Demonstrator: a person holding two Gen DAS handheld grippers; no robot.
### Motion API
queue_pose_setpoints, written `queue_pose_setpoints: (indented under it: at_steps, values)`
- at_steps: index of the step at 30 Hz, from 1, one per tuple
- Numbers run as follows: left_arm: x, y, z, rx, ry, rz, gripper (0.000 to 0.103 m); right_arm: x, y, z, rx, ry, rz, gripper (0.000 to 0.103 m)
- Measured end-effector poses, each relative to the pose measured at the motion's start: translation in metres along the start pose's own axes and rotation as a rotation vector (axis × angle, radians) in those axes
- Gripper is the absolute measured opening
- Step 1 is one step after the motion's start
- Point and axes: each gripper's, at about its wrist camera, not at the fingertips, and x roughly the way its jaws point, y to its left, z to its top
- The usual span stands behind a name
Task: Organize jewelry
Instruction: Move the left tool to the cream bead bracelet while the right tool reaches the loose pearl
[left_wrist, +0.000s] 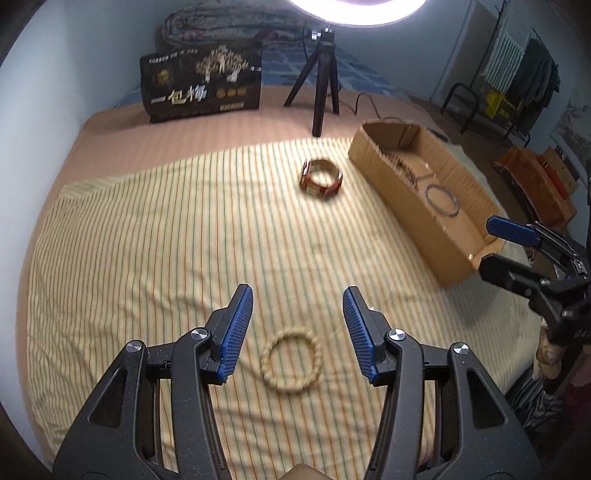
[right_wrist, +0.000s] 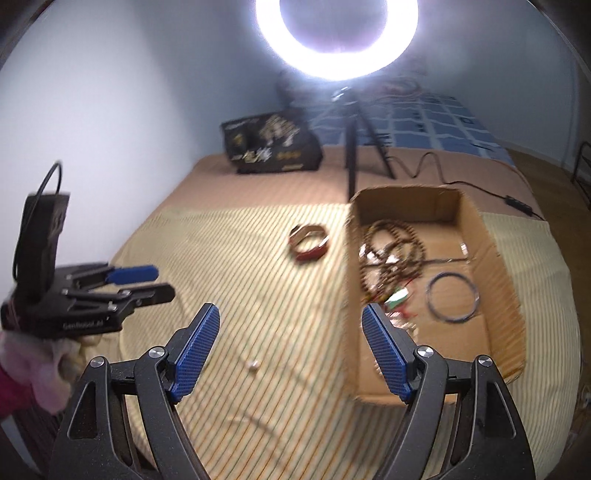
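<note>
The striped bedsheet (left_wrist: 147, 240) fills the middle of both views, stretched over a bed, so anything on it sits on a soft, yielding base. The cardboard box (left_wrist: 413, 218) lies at centre right in the left wrist view; it already holds a tangle of dark beaded strands (right_wrist: 391, 254) and a thin metal bangle (right_wrist: 452, 297).

Two pieces remain outside. The red-and-gold bracelet (left_wrist: 322, 179) rests just left of the box wall, upper centre of frame. The pale beaded bracelet (left_wrist: 291, 360) lies flat in the lower centre, directly between and below the tips of the left gripper (left_wrist: 297, 306).

Left gripper: released, jaws apart, nothing clamped. Right gripper (right_wrist: 291, 325): released, jaws wider, empty, poised beside the near left corner of the box.

Assessment: the beaded bracelet looks light and probably strung on elastic, so limp rather than rigid; round beads may roll under the pads. Best purchase is across one side of the ring, pinching beads inside and out. Pressing deep risks snagging the sheet.
</note>
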Motion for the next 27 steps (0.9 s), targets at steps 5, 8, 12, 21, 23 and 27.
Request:
queue_pose_setpoints:
  at_steps: [5, 8, 12, 21, 23, 27]
  values:
    - [0.011, 0.003, -0.021, -0.03, 0.054, 0.014, 0.052, 0.016, 0.018, -0.018, -0.044, 0.043, 0.027, 0.079]
    - [0.022, 0.011, -0.032, -0.097, 0.096, 0.023, 0.052, 0.028, 0.03, -0.03, -0.085, 0.063, 0.029, 0.079]
    - [0.037, 0.021, -0.044, -0.197, 0.154, -0.006, 0.042, 0.046, 0.043, -0.044, -0.139, 0.091, 0.023, 0.079]
    - [0.059, 0.019, -0.051, -0.21, 0.195, 0.029, 0.035, 0.075, 0.047, -0.055, -0.152, 0.14, -0.004, 0.052]
    - [0.062, 0.018, -0.051, -0.206, 0.198, 0.035, 0.035, 0.08, 0.044, -0.054, -0.143, 0.147, -0.005, 0.049]
    - [0.072, 0.018, -0.05, -0.191, 0.213, 0.049, 0.03, 0.087, 0.042, -0.054, -0.145, 0.154, -0.011, 0.049]
